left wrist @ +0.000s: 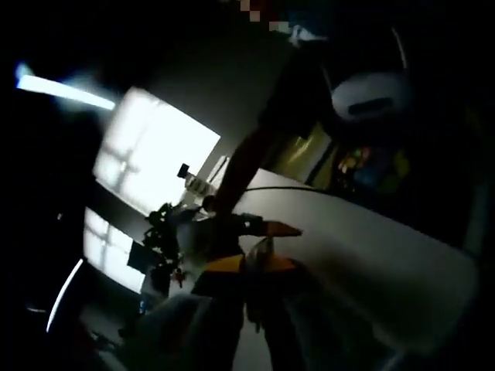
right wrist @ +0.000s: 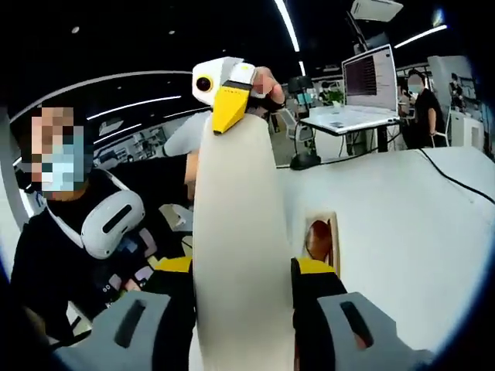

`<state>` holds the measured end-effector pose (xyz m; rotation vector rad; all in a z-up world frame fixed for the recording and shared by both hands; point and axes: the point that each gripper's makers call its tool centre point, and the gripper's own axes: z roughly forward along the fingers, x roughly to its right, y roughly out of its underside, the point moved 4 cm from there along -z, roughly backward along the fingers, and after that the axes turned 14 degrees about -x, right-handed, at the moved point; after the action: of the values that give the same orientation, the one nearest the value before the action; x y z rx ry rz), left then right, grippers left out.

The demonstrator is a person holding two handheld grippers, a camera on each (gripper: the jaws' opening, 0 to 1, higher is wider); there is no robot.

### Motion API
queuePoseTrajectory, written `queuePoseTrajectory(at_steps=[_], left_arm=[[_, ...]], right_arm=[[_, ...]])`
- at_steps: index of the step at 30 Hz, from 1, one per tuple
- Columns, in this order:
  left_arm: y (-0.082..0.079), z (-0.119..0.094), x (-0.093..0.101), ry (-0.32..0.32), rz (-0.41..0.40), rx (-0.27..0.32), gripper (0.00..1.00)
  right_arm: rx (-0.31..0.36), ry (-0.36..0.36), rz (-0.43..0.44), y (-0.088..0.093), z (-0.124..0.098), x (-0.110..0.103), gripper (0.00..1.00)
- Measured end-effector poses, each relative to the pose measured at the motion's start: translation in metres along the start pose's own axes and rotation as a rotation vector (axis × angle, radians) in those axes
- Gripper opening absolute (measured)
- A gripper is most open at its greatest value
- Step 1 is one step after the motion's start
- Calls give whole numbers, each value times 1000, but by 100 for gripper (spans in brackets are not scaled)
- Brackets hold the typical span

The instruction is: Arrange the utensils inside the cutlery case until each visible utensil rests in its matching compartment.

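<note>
We see the right tool (right wrist: 241,309) clenched on the cream cutlery case (right wrist: 240,232), long axis upright above the white surface (right wrist: 402,224); the left tool (right wrist: 228,97) grips its top end.

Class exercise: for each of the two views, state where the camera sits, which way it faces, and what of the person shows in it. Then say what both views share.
Left gripper view: rides the left tool; rolled and dark, it faces the person's upper body, where an arm and a white headset show.
Right gripper view: rides the right tool, whose jaws flank an upright cream panel; it faces the person, whose hand holds the left tool at the panel's top.
Shared: the headset at the person's neck.
</note>
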<state>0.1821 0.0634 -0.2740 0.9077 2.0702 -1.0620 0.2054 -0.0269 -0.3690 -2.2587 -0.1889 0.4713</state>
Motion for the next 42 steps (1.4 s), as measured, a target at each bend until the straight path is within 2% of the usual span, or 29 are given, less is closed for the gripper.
queuePoseTrajectory(at_steps=[1, 2, 3, 6, 12, 15, 17, 19, 20, 22, 23, 24, 25, 26, 28, 30, 32, 34, 35, 36, 38, 41, 42], left_arm=[[4, 1, 0, -8, -3, -15, 5], [7, 1, -1, -18, -5, -26, 5], [8, 1, -1, -21, -9, -28, 5], [11, 0, -2, -35, -27, -32, 6], [29, 1, 0, -23, -90, -105, 8], [43, -2, 5, 3, -196, -134, 17], [52, -4, 4, -22, -193, -160, 18], [63, -6, 6, -40, -207, -201, 18], [68, -7, 9, -31, -225, -218, 18], [76, -11, 12, -25, -304, -215, 19], [79, -14, 15, -14, -381, -196, 21], [81, -16, 19, 16, -463, -176, 25], [84, -19, 22, 37, -530, -163, 35], [91, -22, 26, 33, -574, -172, 42], [100, -24, 32, 39, -588, -209, 50], [108, -25, 40, 55, -602, -268, 50], [113, -24, 47, 82, -625, -323, 56], [114, -19, 50, 110, -643, -377, 68], [116, -16, 52, 119, -682, -410, 73], [117, -11, 56, 157, -707, -459, 76], [117, -3, 59, 185, -662, -482, 75], [120, 8, 67, 239, -626, -547, 73], [121, 12, 70, 255, -598, -572, 72]], right_arm=[[1, 76, -31, -1, -2, 9, 48], [6, 105, -32, -1, -3, 12, 48], [4, 88, -12, 0, -4, 9, 48], [12, 102, 14, -1, -7, 8, 48], [-30, 187, 41, 6, -9, 19, 48], [-59, 287, 94, 14, -10, 33, 48], [-88, 363, 115, 19, -10, 44, 48], [-87, 363, 122, 19, -6, 45, 48], [-102, 403, 118, 19, -6, 48, 48], [-119, 434, 124, 19, -4, 50, 48], [-151, 457, 121, 20, -3, 52, 48], [-173, 484, 103, 20, -3, 55, 48], [-198, 500, 106, 21, -1, 56, 48], [-226, 499, 125, 23, 1, 56, 48], [-244, 506, 116, 20, 6, 57, 48], [-311, 529, 98, 22, 8, 60, 48], [-323, 518, 113, 21, 14, 60, 48], [-339, 521, 101, 20, 15, 62, 48], [-358, 526, 88, 20, 16, 63, 48], [-366, 522, 83, 20, 19, 62, 48], [-385, 526, 77, 19, 21, 64, 48], [-464, 565, 33, 23, 22, 68, 48], [-455, 554, 36, 22, 25, 66, 48]])
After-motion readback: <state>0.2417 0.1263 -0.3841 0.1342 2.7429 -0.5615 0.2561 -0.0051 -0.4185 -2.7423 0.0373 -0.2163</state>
